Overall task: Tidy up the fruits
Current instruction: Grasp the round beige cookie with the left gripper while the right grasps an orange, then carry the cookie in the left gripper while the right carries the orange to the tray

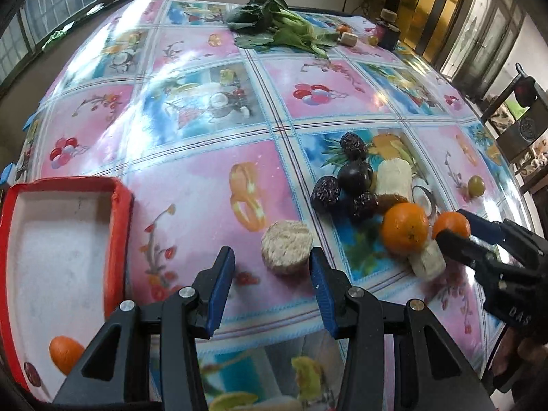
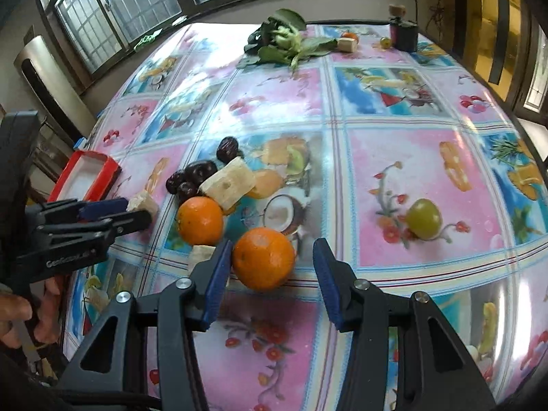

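My left gripper [image 1: 271,252] is open, its blue pads on either side of a round beige slice [image 1: 287,251] lying on the fruit-print tablecloth. To its left stands a red tray [image 1: 120,202] with a white inside, holding an orange [image 1: 65,354] and a dark date [image 1: 32,373]. My right gripper [image 2: 273,245] is open around a small orange [image 2: 263,258], whose skin touches the left pad. A bigger orange [image 2: 200,220] sits just beyond, by dark dates [image 2: 178,182], a dark plum [image 2: 199,171] and pale cane chunks [image 2: 228,179]. A green fruit [image 2: 423,218] lies apart, to the right.
Leafy greens [image 1: 281,27], a dark jar [image 1: 388,30], a small orange [image 2: 349,36] and a pale chunk [image 2: 346,45] lie at the table's far end. Windows run behind it. A chair [image 1: 524,126] stands off the right edge. A hand [image 2: 20,311] grips the left tool.
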Demonstrator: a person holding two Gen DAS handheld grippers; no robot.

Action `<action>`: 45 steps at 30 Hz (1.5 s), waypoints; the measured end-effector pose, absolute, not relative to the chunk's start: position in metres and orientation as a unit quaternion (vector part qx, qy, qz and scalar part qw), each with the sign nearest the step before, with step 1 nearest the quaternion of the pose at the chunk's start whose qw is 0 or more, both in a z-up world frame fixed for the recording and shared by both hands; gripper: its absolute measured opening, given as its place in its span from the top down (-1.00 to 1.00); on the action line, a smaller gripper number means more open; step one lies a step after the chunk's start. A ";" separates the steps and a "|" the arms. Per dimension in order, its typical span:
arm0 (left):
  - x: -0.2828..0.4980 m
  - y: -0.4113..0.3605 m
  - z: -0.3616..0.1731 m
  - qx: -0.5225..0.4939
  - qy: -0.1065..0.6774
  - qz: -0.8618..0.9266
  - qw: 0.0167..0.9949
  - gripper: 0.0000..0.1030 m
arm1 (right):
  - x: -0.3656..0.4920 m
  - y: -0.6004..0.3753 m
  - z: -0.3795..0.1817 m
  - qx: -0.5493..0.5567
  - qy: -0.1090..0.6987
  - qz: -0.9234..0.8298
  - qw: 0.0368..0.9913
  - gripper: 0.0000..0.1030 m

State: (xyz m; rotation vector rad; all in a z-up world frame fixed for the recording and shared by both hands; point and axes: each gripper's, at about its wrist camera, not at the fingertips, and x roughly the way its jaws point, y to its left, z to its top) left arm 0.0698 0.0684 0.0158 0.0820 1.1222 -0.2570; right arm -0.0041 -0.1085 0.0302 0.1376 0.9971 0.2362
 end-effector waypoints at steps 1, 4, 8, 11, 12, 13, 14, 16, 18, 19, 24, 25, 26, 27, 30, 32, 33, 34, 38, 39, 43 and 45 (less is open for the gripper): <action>0.071 0.067 0.015 0.041 0.527 -0.123 0.840 0.12 | -0.005 -0.107 0.029 0.063 0.474 0.111 0.871 0.03; 0.074 0.066 0.016 0.042 0.519 -0.129 0.844 0.12 | -0.004 -0.104 0.029 0.053 0.471 0.106 0.874 0.18; 0.080 0.065 0.015 0.039 0.513 -0.137 0.846 0.13 | -0.003 -0.103 0.029 0.055 0.470 0.101 0.875 0.27; 0.080 0.064 0.015 0.048 0.512 -0.133 0.848 0.37 | -0.005 -0.107 0.029 0.067 0.469 0.096 0.876 0.27; 0.080 0.065 0.015 0.047 0.511 -0.132 0.848 0.42 | -0.005 -0.108 0.029 0.070 0.469 0.095 0.876 0.27; 0.080 0.068 0.015 0.039 0.513 -0.135 0.847 0.42 | -0.006 -0.110 0.030 0.072 0.469 0.094 0.875 0.27; 0.079 0.070 0.016 0.031 0.515 -0.136 0.846 0.42 | -0.007 -0.111 0.031 0.073 0.469 0.093 0.875 0.27; 0.077 0.074 0.016 0.020 0.518 -0.135 0.844 0.42 | -0.009 -0.113 0.034 0.076 0.467 0.091 0.876 0.27; 0.072 0.077 0.017 0.013 0.521 -0.134 0.843 0.42 | -0.012 -0.116 0.038 0.082 0.463 0.089 0.878 0.27; 0.070 0.078 0.018 0.006 0.523 -0.136 0.841 0.42 | -0.014 -0.117 0.041 0.084 0.460 0.088 0.880 0.27; 0.047 0.091 0.040 -0.003 0.514 -0.131 0.848 0.42 | -0.024 -0.112 0.056 0.083 0.448 0.093 0.885 0.27; 0.041 0.096 0.046 -0.004 0.510 -0.128 0.850 0.42 | -0.025 -0.109 0.058 0.083 0.446 0.096 0.886 0.27; 0.033 0.104 0.054 -0.008 0.505 -0.126 0.854 0.42 | -0.026 -0.103 0.061 0.080 0.443 0.100 0.887 0.27; 0.028 0.109 0.059 -0.012 0.501 -0.122 0.856 0.42 | -0.027 -0.098 0.063 0.078 0.442 0.104 0.888 0.27; 0.009 0.136 0.073 -0.020 0.490 -0.102 0.866 0.42 | -0.029 -0.074 0.071 0.068 0.435 0.127 0.889 0.27; -0.006 0.157 0.081 -0.016 0.483 -0.078 0.872 0.42 | -0.031 -0.055 0.075 0.059 0.432 0.145 0.888 0.27; -0.010 0.165 0.083 -0.016 0.482 -0.070 0.873 0.42 | -0.032 -0.045 0.077 0.055 0.430 0.153 0.888 0.27; -0.017 0.177 0.086 -0.017 0.481 -0.059 0.875 0.42 | -0.033 -0.036 0.079 0.051 0.428 0.161 0.888 0.27; -0.041 0.219 0.088 -0.015 0.478 -0.014 0.878 0.42 | -0.038 0.012 0.085 0.030 0.422 0.204 0.883 0.27; -0.045 0.226 0.088 -0.016 0.479 -0.008 0.878 0.42 | -0.040 0.027 0.086 0.023 0.421 0.218 0.880 0.26; -0.060 0.254 0.081 -0.021 0.481 0.021 0.876 0.42 | -0.049 0.074 0.087 0.000 0.419 0.258 0.871 0.26; -0.066 0.267 0.077 -0.023 0.481 0.035 0.876 0.42 | -0.054 0.097 0.087 -0.013 0.417 0.278 0.865 0.26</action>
